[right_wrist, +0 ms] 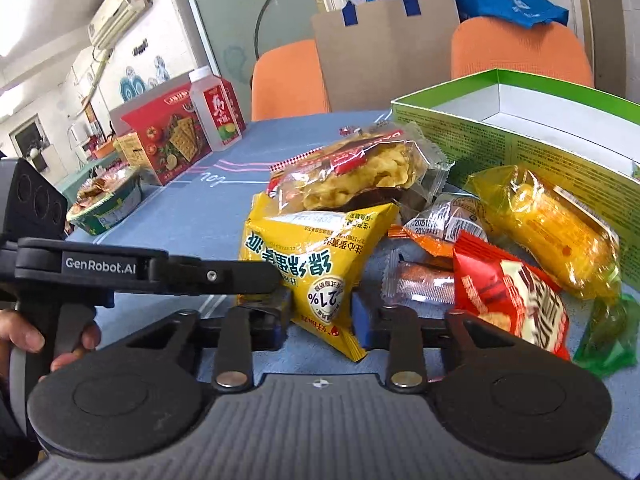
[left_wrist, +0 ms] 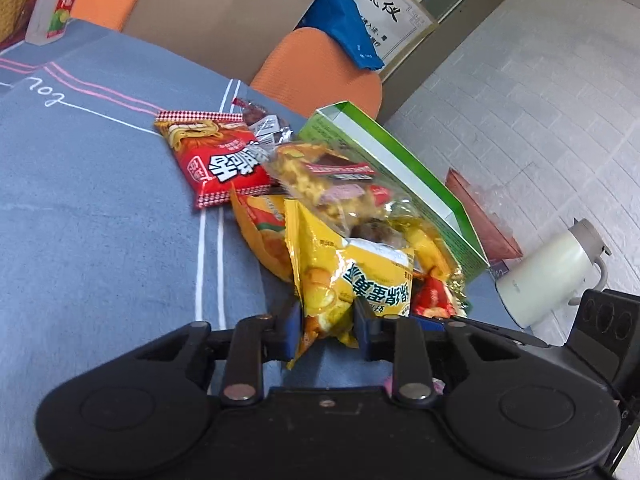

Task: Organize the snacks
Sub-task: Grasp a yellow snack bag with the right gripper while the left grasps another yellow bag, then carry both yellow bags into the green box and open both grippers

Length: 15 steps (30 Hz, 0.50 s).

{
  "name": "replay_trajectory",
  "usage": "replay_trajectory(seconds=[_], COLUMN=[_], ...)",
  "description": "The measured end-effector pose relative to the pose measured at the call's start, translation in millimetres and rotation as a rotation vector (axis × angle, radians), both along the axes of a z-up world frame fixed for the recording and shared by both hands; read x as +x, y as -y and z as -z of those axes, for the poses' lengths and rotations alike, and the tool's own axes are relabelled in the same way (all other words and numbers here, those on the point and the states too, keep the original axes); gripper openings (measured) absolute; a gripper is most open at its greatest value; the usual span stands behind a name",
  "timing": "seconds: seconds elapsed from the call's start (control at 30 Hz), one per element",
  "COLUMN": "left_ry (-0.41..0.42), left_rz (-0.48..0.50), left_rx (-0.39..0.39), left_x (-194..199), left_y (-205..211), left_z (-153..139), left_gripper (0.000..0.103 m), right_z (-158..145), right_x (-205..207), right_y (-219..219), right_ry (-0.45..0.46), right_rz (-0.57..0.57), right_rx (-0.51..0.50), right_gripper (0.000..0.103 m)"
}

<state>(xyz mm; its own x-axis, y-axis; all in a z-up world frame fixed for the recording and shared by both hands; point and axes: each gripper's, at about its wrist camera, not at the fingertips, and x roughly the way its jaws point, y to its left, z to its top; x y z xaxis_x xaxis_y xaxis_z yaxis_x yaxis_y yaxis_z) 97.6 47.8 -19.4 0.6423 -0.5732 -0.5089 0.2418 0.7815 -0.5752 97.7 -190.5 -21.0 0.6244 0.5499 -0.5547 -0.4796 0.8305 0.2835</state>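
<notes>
Snack packets (right_wrist: pixel 316 256) on blue tablecloth (left_wrist: pixel 100 216)

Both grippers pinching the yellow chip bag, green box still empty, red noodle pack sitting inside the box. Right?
Not quite. The red noodle pack lies on the blue cloth, outside the green box, as the left wrist view shows. The rest stands: left gripper and right gripper both pinch the yellow chip bag, and the box looks empty.

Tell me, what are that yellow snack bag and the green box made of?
The yellow snack bag looks like thin glossy plastic film: it crinkles and catches glare. The green box seems printed cardboard, with stiff straight walls and a plain white inside.
</notes>
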Motion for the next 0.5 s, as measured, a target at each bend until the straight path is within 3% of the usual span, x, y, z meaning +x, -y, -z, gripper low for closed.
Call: replay_trajectory(seconds=[0.13,0.23,0.37,0.5], left_ry=[0.091,0.160,0.233,0.237], left_rz=[0.045,0.087,0.148,0.201], left_rx=[0.034,0.041,0.042,0.008], left_x=[-22.8,-16.7,13.7,56.7], left_y=[17.0,37.6,76.4,111.8], left_z=[-31.0,-55.6,-82.5,-89.3], left_gripper=[0.022,0.023,0.024,0.024], right_z=[-15.0,-33.6,-59.5,-71.1], right_x=[-32.7,-46.1,-39.5,-20.0], right_y=[9.2,27.0,51.1,75.9], right_ry=[0.071,0.135,0.232,0.295], right_rz=[0.010,0.041,0.127,0.241], right_rx=[0.048,0.083,0.087,0.082], right_gripper=[0.049,0.049,0.049,0.049])
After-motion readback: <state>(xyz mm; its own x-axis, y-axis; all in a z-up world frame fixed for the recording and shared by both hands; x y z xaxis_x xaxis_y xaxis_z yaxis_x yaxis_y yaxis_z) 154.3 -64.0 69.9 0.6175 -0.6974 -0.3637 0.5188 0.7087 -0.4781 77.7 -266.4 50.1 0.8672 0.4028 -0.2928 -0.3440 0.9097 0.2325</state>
